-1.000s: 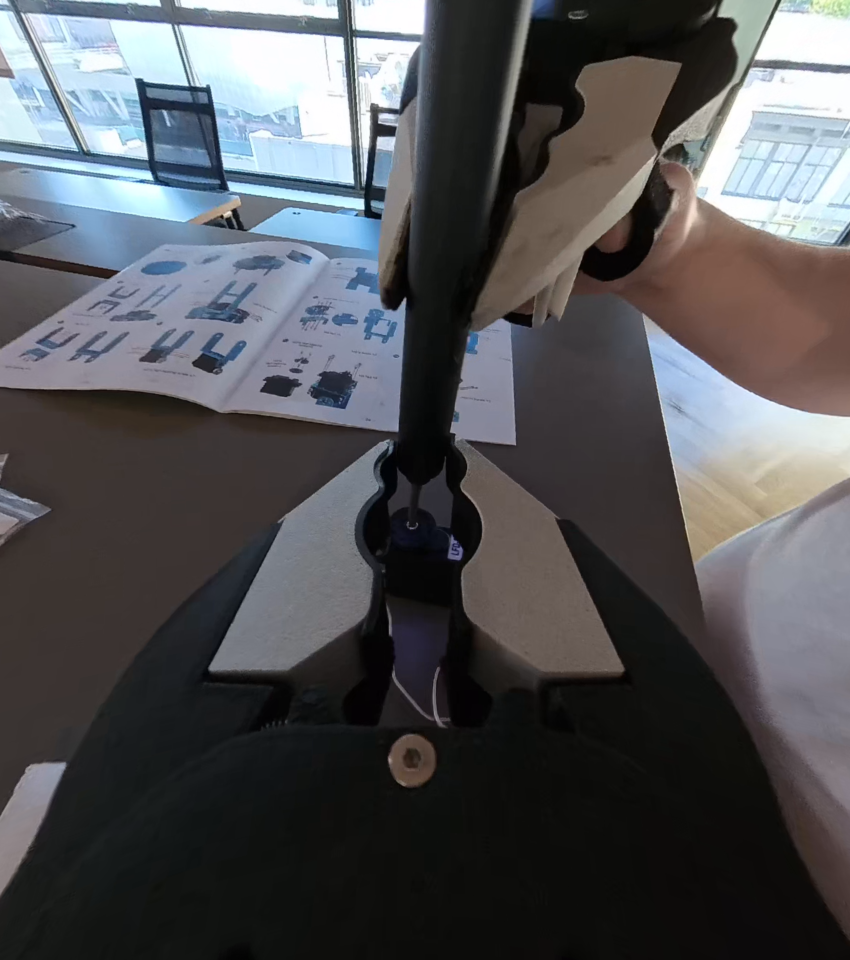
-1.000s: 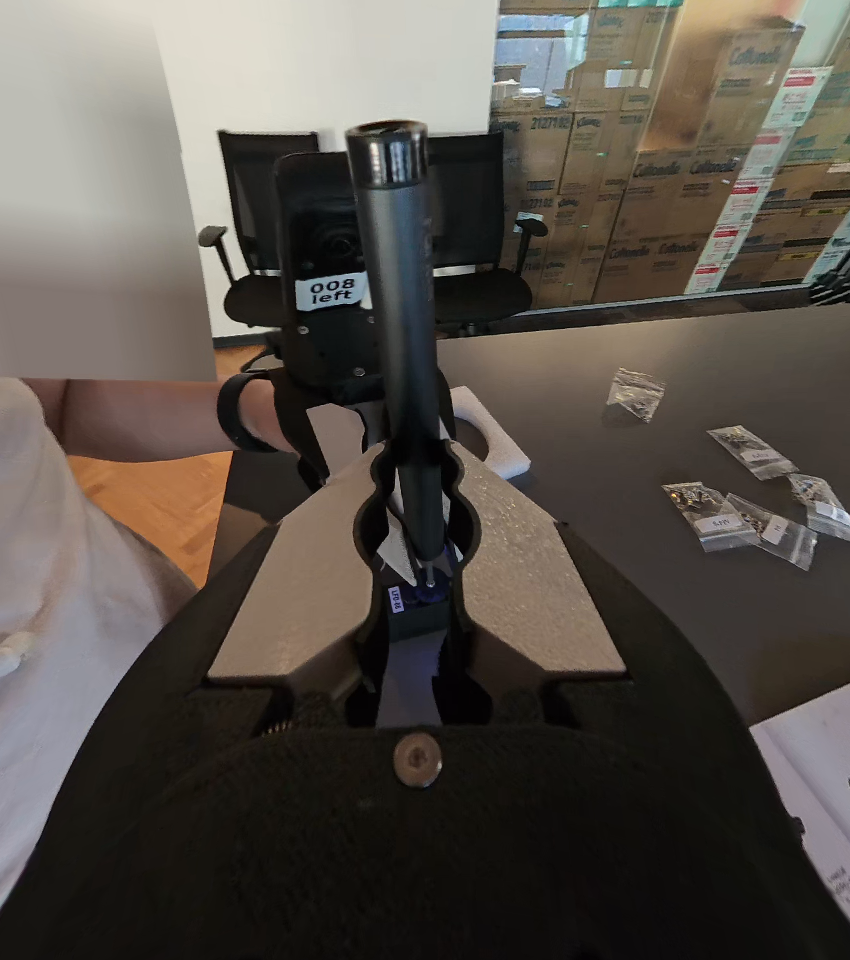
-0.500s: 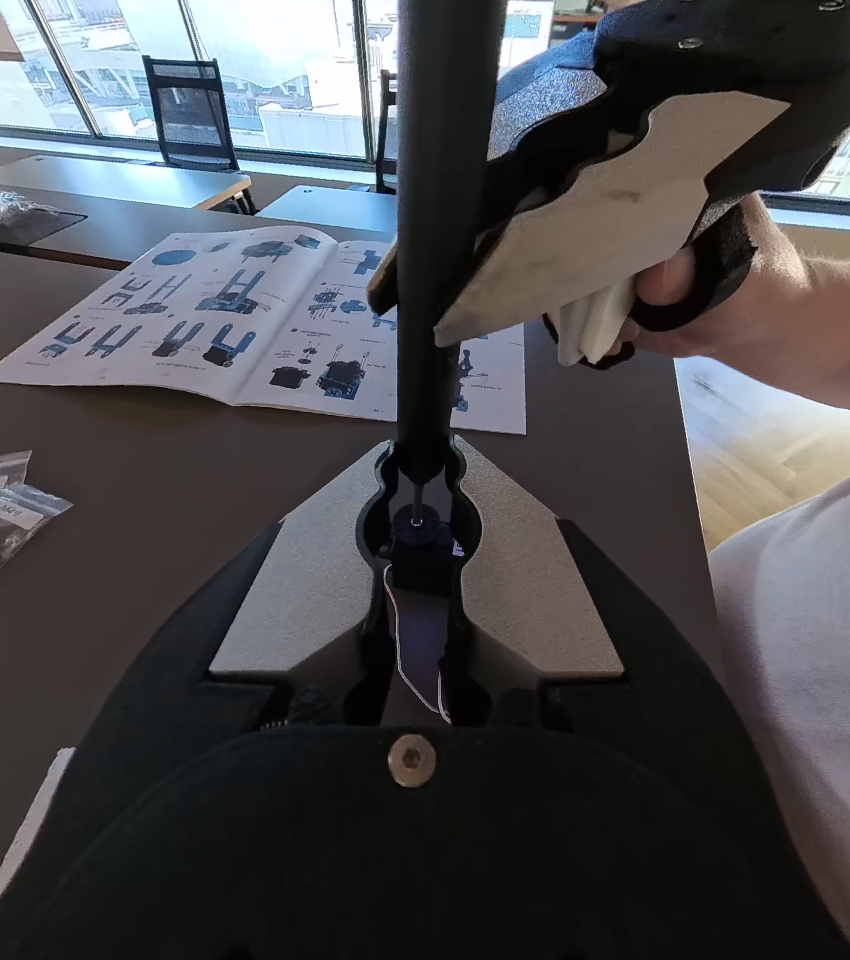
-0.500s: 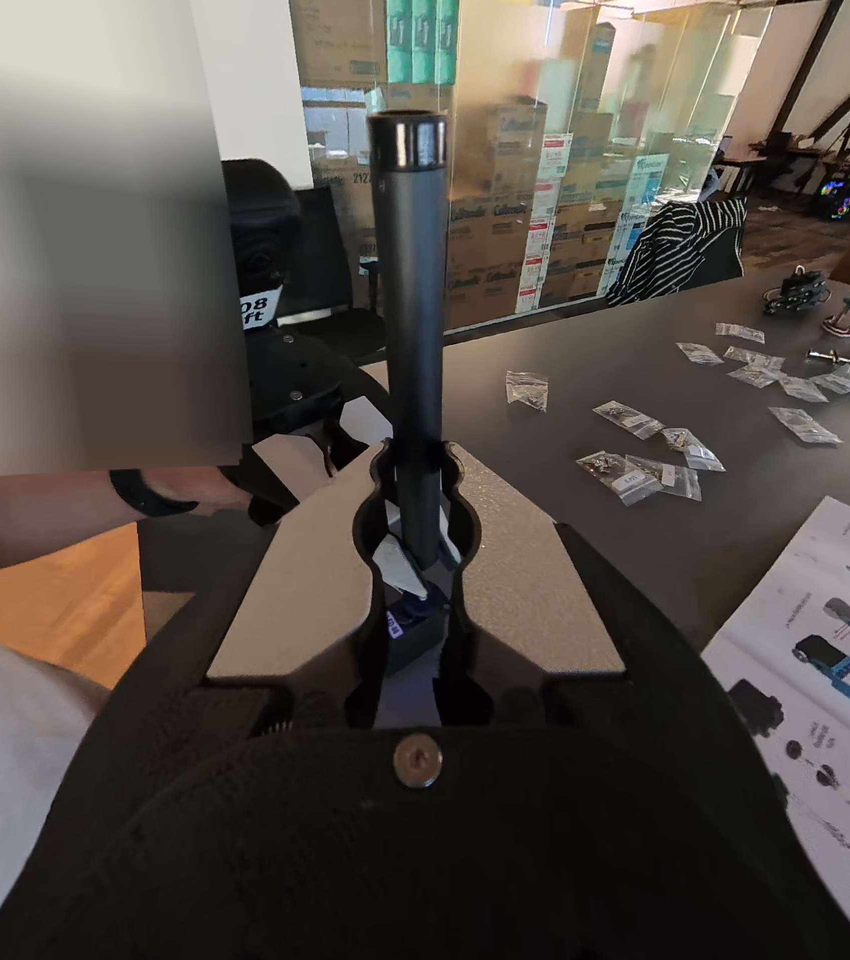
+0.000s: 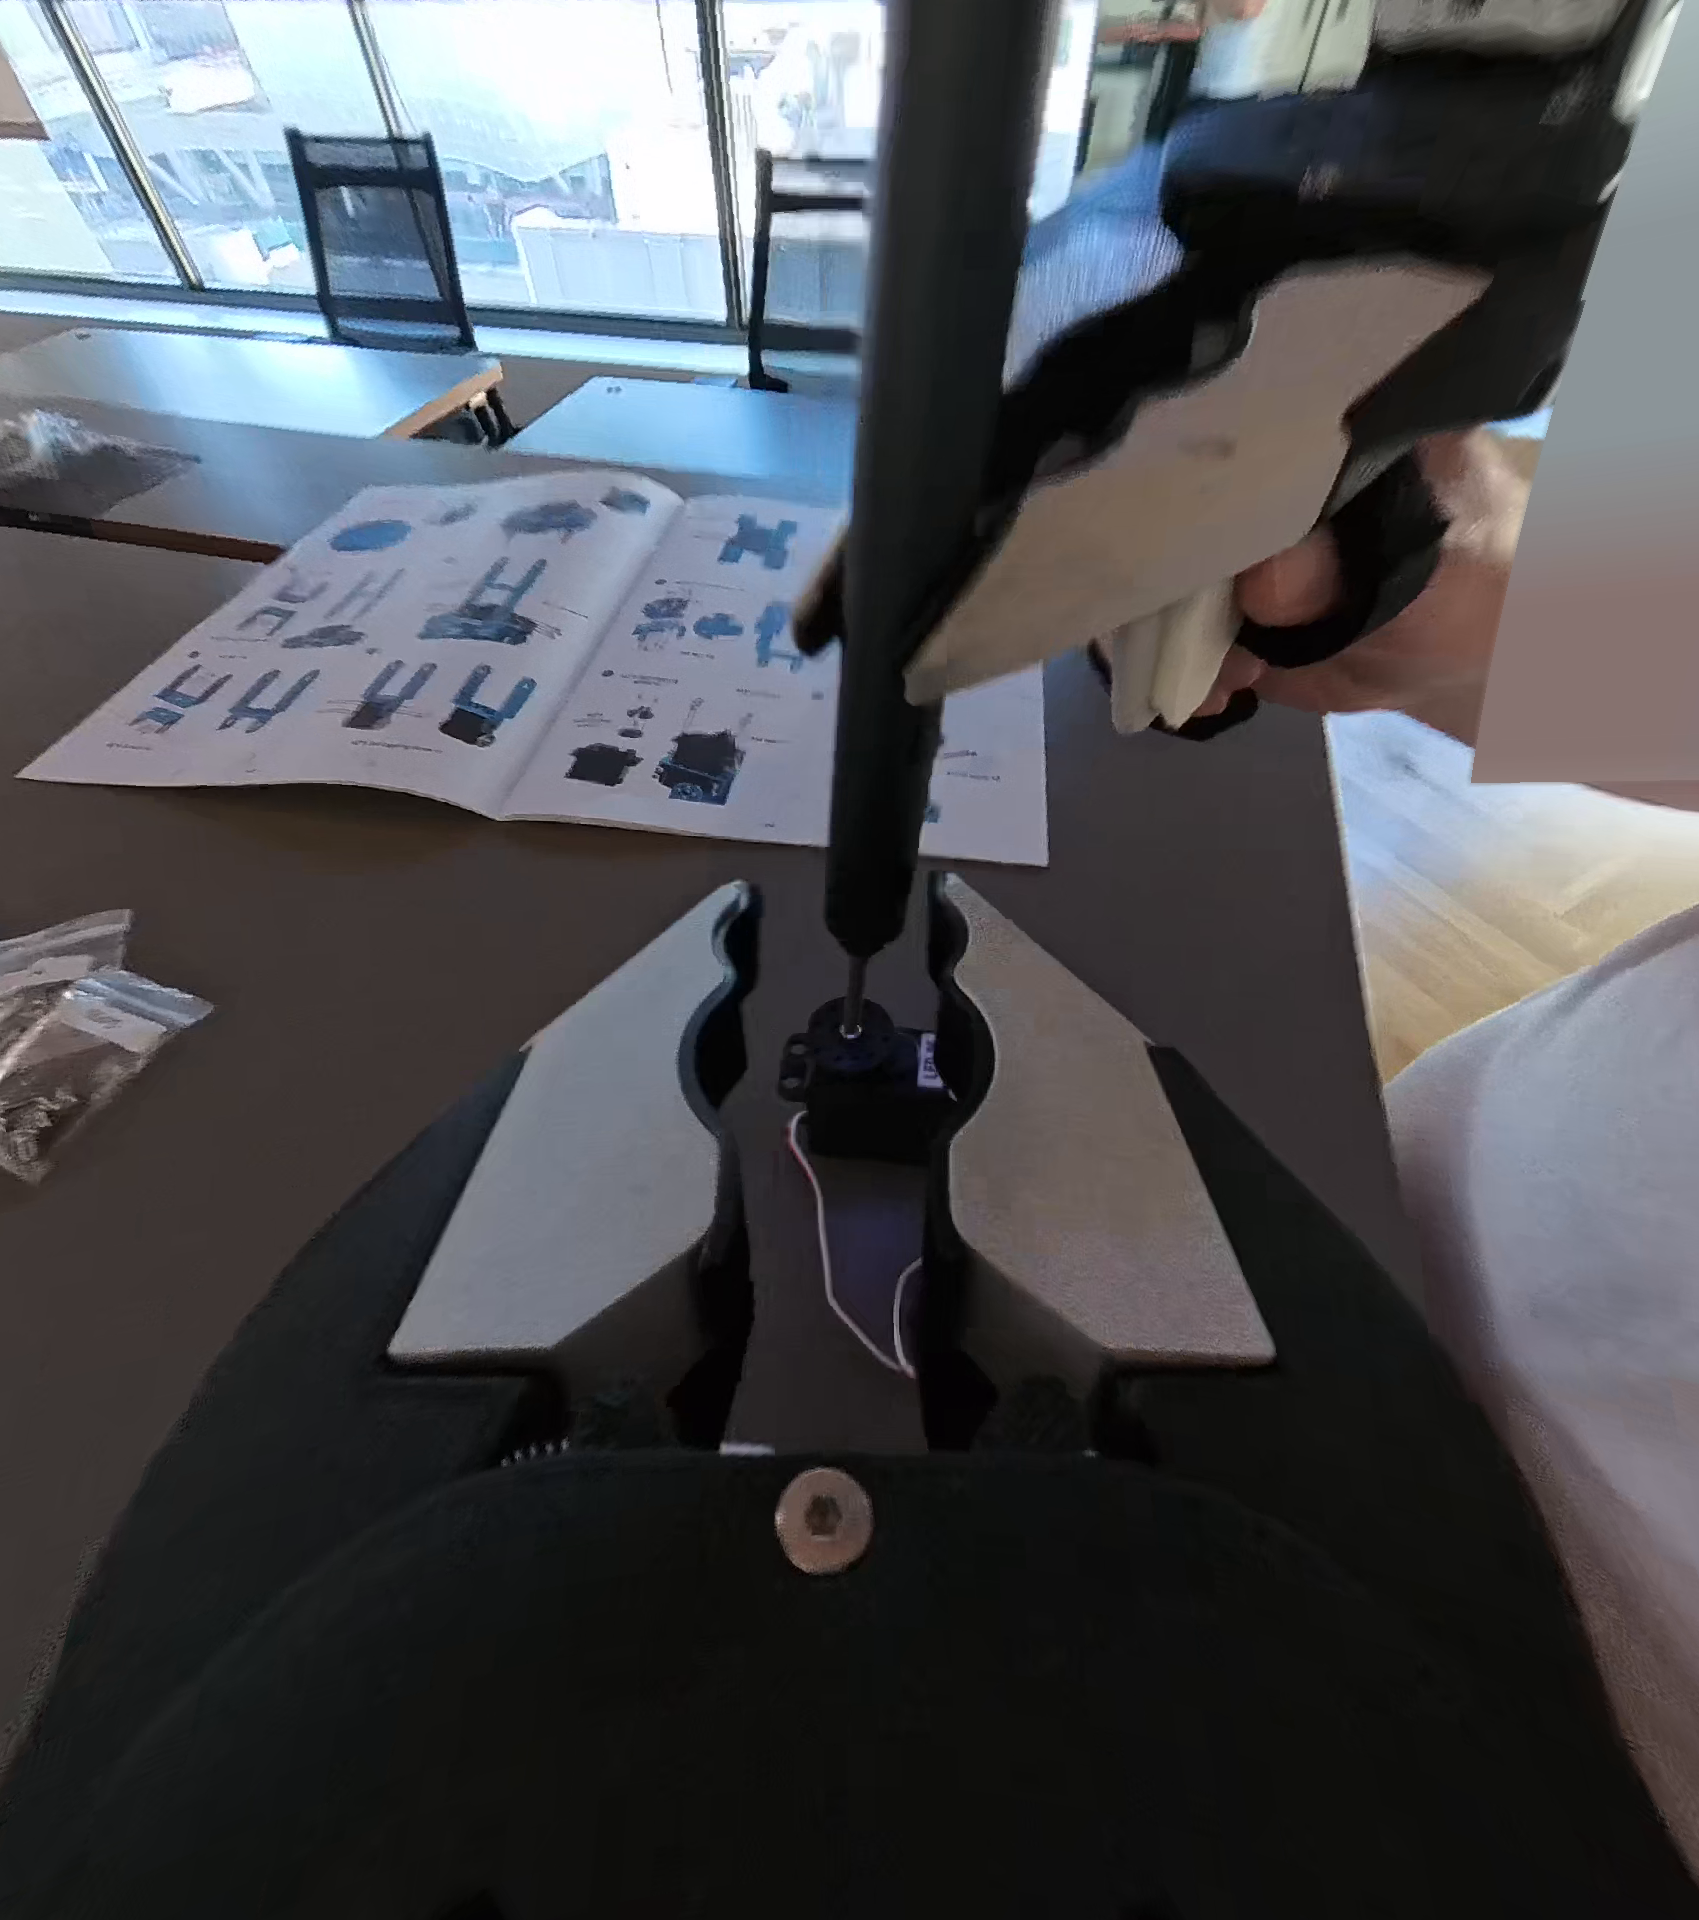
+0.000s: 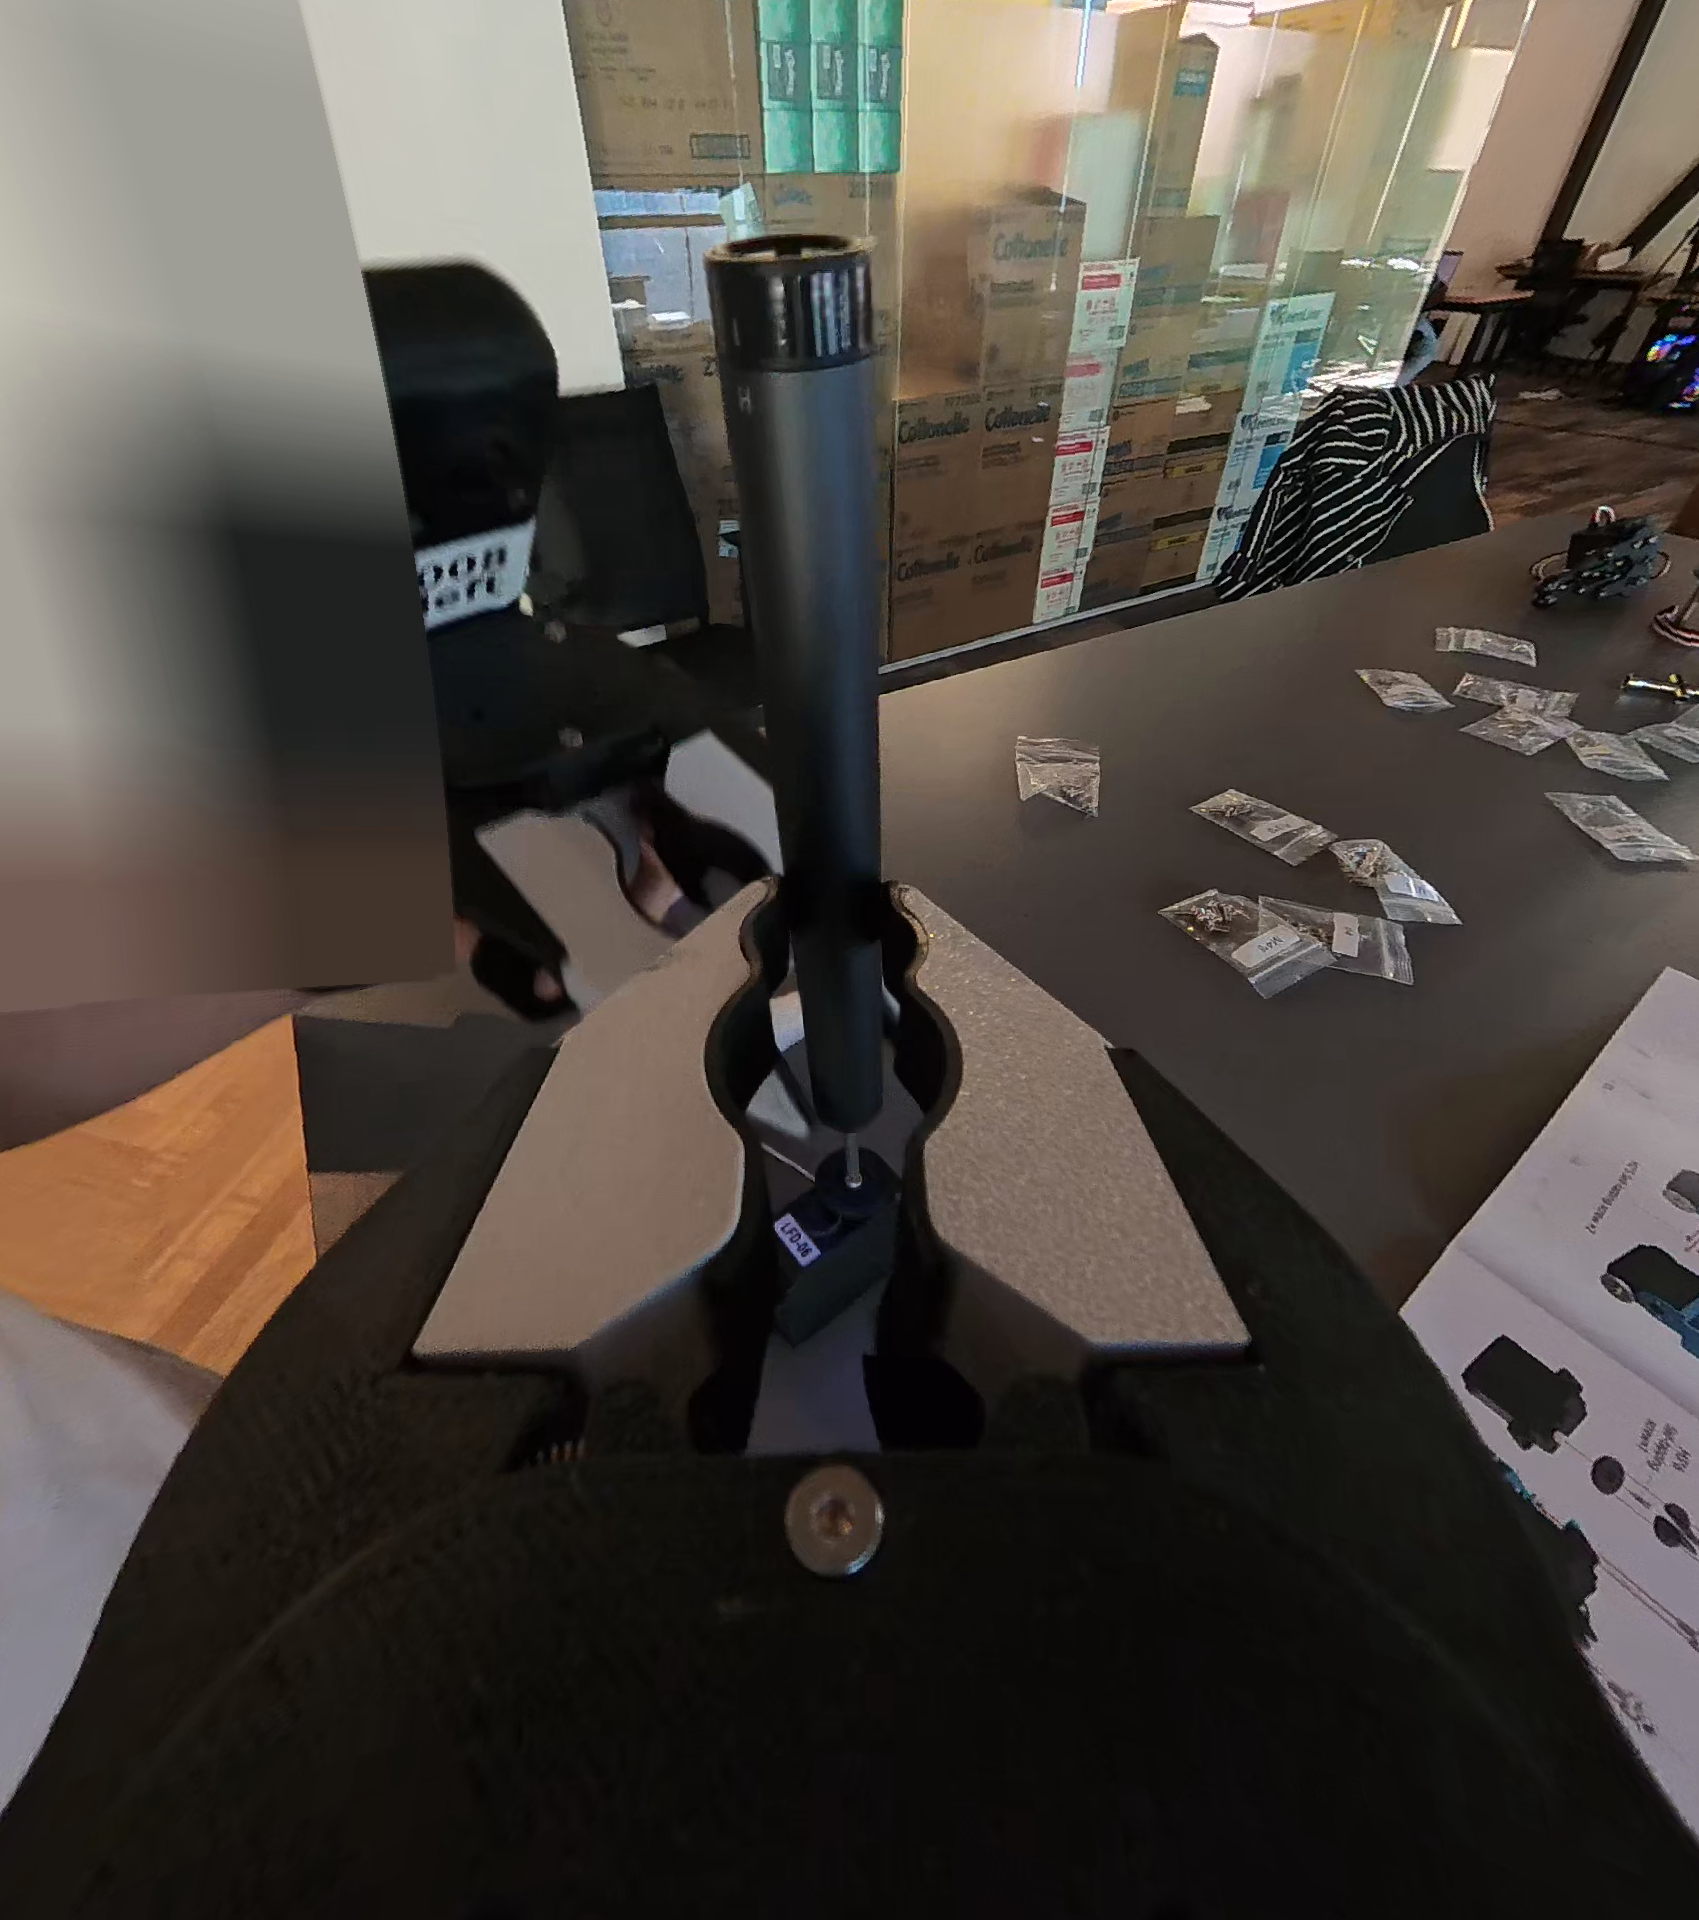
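Note:
A small black servo (image 5: 866, 1091) with a white wire sits between the fingers of my left gripper (image 5: 840, 904). The jaws stand apart, wider than the servo. It rests against the right finger (image 5: 1063, 1143) and is clear of the left one. My right gripper (image 6: 829, 909) is shut on a dark grey screwdriver (image 6: 814, 623) and holds it upright. The bit tip rests on the round horn on top of the servo (image 6: 829, 1236). The right gripper (image 5: 866, 644) also shows in the left wrist view, with a hand on its handle, gripping the screwdriver (image 5: 928, 364).
An open instruction booklet (image 5: 471, 644) lies on the dark table (image 5: 305, 987) and also shows at the right in the right wrist view (image 6: 1655, 1299). Small bags of screws (image 5: 55, 1029) (image 6: 1281, 935) lie scattered. The table edge and wooden floor (image 5: 1510, 914) are right, beside a white shirt (image 5: 1603, 1247). Spacing between my two grippers at the tips: around 5 centimeters.
My left gripper's jaws have opened off the servo. The right gripper still holds the screwdriver on the servo's top and has swung round, so its view now faces further right.

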Available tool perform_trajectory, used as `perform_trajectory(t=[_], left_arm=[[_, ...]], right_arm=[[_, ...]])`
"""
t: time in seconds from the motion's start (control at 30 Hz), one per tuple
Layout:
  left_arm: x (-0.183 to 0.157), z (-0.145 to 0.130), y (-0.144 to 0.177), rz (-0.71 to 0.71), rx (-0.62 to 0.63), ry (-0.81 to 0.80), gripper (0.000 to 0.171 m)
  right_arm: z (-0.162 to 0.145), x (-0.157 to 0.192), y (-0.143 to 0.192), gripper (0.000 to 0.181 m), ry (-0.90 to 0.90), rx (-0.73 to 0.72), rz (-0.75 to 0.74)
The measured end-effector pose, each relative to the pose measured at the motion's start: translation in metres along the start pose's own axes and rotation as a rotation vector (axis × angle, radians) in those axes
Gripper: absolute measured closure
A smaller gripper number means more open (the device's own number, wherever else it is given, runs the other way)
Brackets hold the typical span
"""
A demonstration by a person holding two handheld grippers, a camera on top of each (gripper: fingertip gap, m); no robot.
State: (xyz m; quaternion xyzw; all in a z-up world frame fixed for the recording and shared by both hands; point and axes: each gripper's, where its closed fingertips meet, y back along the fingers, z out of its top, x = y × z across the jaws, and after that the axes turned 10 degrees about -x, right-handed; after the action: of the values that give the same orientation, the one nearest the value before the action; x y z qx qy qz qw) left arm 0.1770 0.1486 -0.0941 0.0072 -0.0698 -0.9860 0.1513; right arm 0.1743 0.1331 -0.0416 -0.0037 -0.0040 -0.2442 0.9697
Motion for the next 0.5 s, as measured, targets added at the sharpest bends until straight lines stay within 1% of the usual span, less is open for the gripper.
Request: perform_trajectory(t=[0.07,0.1,0.13,0.2,0.33,0.43,0.5], left_arm=[[0.0,0.013,0.015,-0.06,-0.017,0.071,0.137],[0.002,0.012,0.02,-0.069,0.01,0.121,0.128],[0.005,0.01,0.023,-0.063,0.041,0.15,0.125],[0.005,0.006,0.021,-0.034,0.054,0.127,0.122],[0.004,0.002,-0.001,0.041,0.027,0.008,0.133],[-0.003,0.001,-0.013,-0.021,-0.012,0.044,0.155],[-0.003,0.001,-0.015,-0.024,-0.022,0.042,0.156]], right_arm=[[0.0,0.001,-0.001,0.165,0.001,0.008,0.017],[0.0,0.001,-0.002,0.165,0.009,0.014,0.022],[0.0,0.002,-0.003,0.165,0.016,0.021,0.028],[-0.001,0.002,-0.003,0.165,0.022,0.029,0.035],[-0.001,0.003,-0.004,0.165,0.02,0.041,0.052],[-0.001,0.001,-0.005,0.165,0.007,0.048,0.059],[-0.002,-0.002,-0.004,0.165,0.003,0.07,0.058]])
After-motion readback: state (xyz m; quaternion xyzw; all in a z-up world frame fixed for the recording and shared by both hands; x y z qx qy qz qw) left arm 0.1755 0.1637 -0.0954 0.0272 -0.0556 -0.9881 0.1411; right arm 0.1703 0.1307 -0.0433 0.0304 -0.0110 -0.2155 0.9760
